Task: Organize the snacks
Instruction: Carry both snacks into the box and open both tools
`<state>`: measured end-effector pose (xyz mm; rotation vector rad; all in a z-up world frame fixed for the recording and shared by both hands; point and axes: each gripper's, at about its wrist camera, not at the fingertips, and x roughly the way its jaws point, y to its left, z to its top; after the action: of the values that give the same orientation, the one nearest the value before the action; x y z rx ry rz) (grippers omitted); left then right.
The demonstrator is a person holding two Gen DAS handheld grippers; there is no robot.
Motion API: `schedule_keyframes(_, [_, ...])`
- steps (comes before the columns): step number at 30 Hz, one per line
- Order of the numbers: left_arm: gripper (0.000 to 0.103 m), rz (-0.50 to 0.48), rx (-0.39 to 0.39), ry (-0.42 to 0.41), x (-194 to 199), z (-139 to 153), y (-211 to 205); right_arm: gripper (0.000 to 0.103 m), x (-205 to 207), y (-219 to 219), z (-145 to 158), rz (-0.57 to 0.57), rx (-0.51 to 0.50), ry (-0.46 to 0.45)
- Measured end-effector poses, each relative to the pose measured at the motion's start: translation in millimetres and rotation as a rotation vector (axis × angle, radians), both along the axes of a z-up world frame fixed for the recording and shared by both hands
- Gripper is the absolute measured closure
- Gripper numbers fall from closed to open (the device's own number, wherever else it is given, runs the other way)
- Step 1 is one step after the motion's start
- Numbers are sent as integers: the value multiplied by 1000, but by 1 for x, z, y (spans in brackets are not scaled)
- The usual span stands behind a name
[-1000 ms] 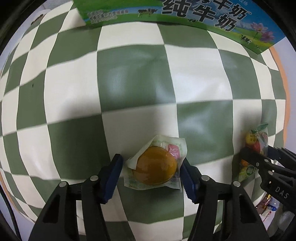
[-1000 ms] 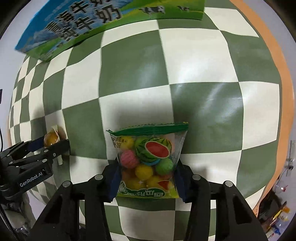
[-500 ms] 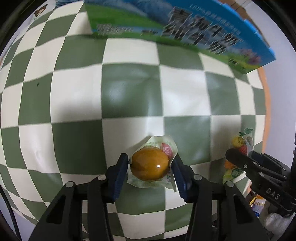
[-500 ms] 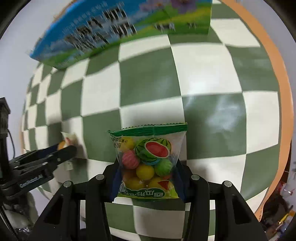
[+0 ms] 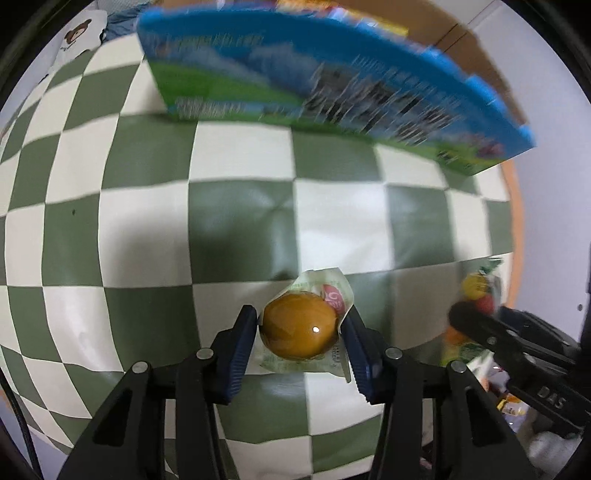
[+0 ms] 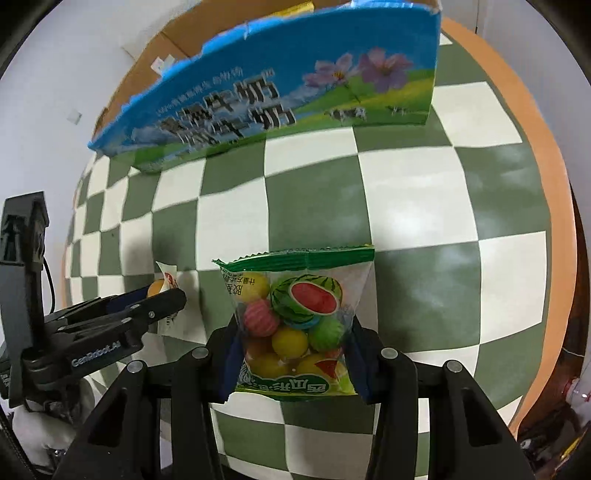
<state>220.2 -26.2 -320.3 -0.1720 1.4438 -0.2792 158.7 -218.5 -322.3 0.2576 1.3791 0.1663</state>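
My left gripper (image 5: pixel 301 325) is shut on a clear packet holding a round brown egg-like snack (image 5: pixel 299 330), lifted above the green-and-white checked tablecloth (image 5: pixel 236 229). My right gripper (image 6: pixel 291 332) is shut on a bag of fruit-shaped gummies (image 6: pixel 295 317), also lifted. Each gripper shows in the other's view: the left gripper (image 6: pixel 162 299) at the left edge, the right gripper (image 5: pixel 480 321) at the right edge. An open blue-and-green milk carton box (image 6: pixel 280 96) stands at the far side of the table; it also shows in the left wrist view (image 5: pixel 332 96).
The table's orange edge (image 6: pixel 561 229) runs along the right. Brown cardboard flaps (image 5: pixel 461 33) rise behind the box, against a white wall. Clutter lies on the floor below the table edge at the lower right (image 5: pixel 513 402).
Both grippers have risen with their packets and tilted up, so the milk box now shows much more. The left gripper closed onto the egg packet a second ago.
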Motion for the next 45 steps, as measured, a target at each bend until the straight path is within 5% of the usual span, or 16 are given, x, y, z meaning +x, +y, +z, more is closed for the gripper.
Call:
schedule_keyframes(10, [59,-10,-160,-134,18,93,-14,53,19,-9,83,2,72,-145])
schedule_keyframes(20, [58,-31,-179,-246,127,156,-35,53,99,-14,171,49,33,-296])
schedule_keyframes(27, [58,-3,-82,-170,227,121,-35,53,195,-24,174,43,-48,-278])
schedule_keyframes(35, [58,30,-2,-17,318,57,-32,53,293,-26,122,64,-138,-139])
schedule_keyframes(41, [57,-7,67,42,342,28,-39,51,340,-30,78,63,-136,-27])
schedule_keyframes(42, [57,-6,71,52,343,24,-40,49,347,-31,71,58,-126,4])
schedule_keyframes(44, [54,1,75,61,343,19,-41,18,355,-33,58,58,-129,47])
schedule_keyframes(45, [40,6,77,69,343,17,-41,10,358,-32,55,63,-143,61])
